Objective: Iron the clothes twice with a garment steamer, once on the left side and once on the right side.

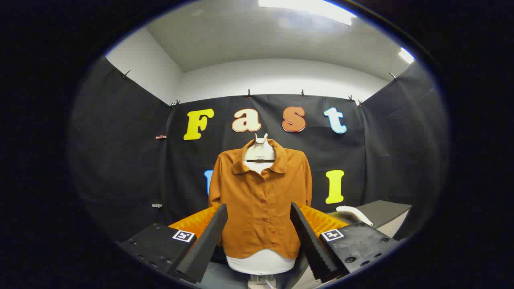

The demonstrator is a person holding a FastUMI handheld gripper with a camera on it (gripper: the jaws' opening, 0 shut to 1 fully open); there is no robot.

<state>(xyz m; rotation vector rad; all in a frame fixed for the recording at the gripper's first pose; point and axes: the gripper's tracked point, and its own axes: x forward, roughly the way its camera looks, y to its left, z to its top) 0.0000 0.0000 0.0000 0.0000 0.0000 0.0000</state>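
Plainly, hidden parts: the lower hem corners of the shirt (260, 200) are covered by the two fingers at the bottom centre of the frame; the foot of the mannequin (261, 263) is cut off at the bottom edge.
Hard to make out: the white steamer (354, 213) at lower right shows just a curved handle-like part lying on a dark table (381, 210); its head and any cord are too small to tell.
Gripper state: the gripper (259, 224) is released, its fingers spread wide with nothing between them but the view of the shirt beyond; neither finger presses on anything.
Task's thing, garment: one brown button-front shirt with a collar, hung on the mannequin in the centre of the frame, facing the camera, beyond the fingers.
Task's thing, tool: the steamer rests on the table to the right of the shirt, past the right finger, apart from the gripper.
Counts: one shirt, one mannequin, one steamer, one table; about five buttons show down the shirt's front.
Surroundings: black cloth wall (120, 160) behind and to both sides, clipped along its top edge; white wall and ceiling above, with a bright ceiling light (309, 8) at top centre and a second at upper right.
In the way: nothing stands between the fingers and the shirt.
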